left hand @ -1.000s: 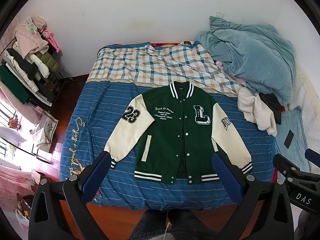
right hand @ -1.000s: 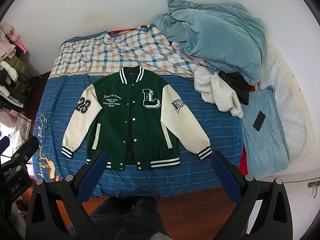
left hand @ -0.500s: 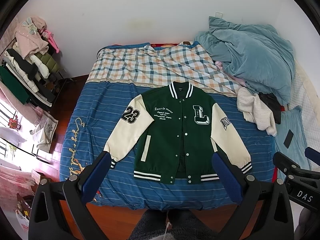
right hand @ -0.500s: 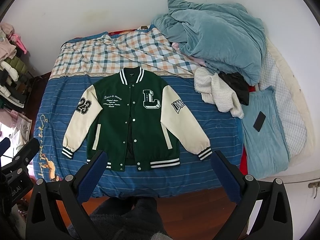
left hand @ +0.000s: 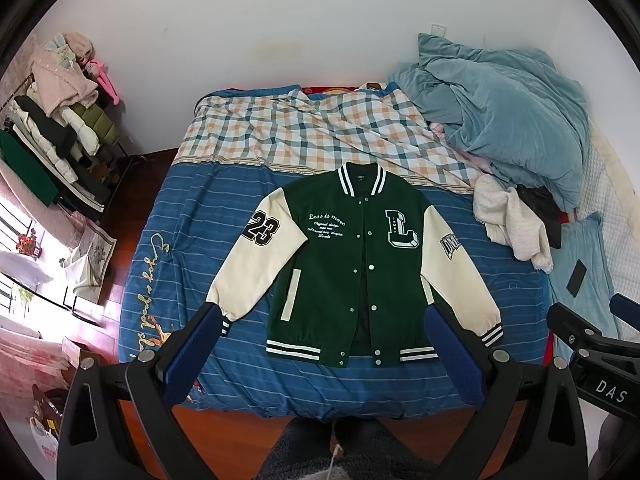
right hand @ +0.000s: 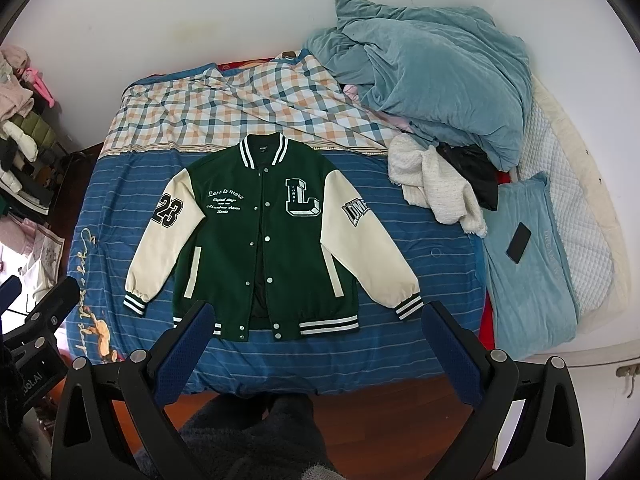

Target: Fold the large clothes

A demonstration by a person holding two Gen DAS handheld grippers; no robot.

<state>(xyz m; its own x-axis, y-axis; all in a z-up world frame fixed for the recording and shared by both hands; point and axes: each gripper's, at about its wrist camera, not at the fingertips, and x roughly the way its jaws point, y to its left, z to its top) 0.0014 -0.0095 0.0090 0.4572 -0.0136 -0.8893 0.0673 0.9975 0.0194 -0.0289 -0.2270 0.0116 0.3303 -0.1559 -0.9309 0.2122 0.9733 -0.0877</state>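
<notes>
A green varsity jacket [left hand: 352,264] [right hand: 264,236] with cream sleeves lies face up and flat on the blue striped bed cover [left hand: 200,216] [right hand: 436,256], in the centre of both frames. Its long axis runs from the striped collar, which points toward the upper edge of the frame and the checked sheet [left hand: 320,132] [right hand: 240,100], down to the striped hem near the lower edge of the bed. Both sleeves splay outward and downward from the shoulders; the front placket is snapped at the top and gapes slightly lower down, showing dark lining. The left tongs [left hand: 322,354] hang above the floor at the bottom of the left wrist view, jaws spread wide and empty; their blue pads overlap, in the picture only, the cuff at lower left and the hem corner at lower right. The right tongs [right hand: 316,350] are likewise wide apart and hold nothing, and their left pad hides the lower left corner of the hem. A heap of teal bedding [left hand: 508,116] [right hand: 432,68] fills the upper right, with a cream knit garment [left hand: 512,224] [right hand: 436,188] and a black garment [right hand: 472,168] below it, well apart from the jacket. A dark phone [left hand: 576,278] [right hand: 518,242] rests on a light blue pillow [right hand: 528,280] at right. The small script on the chest is only partly legible.
</notes>
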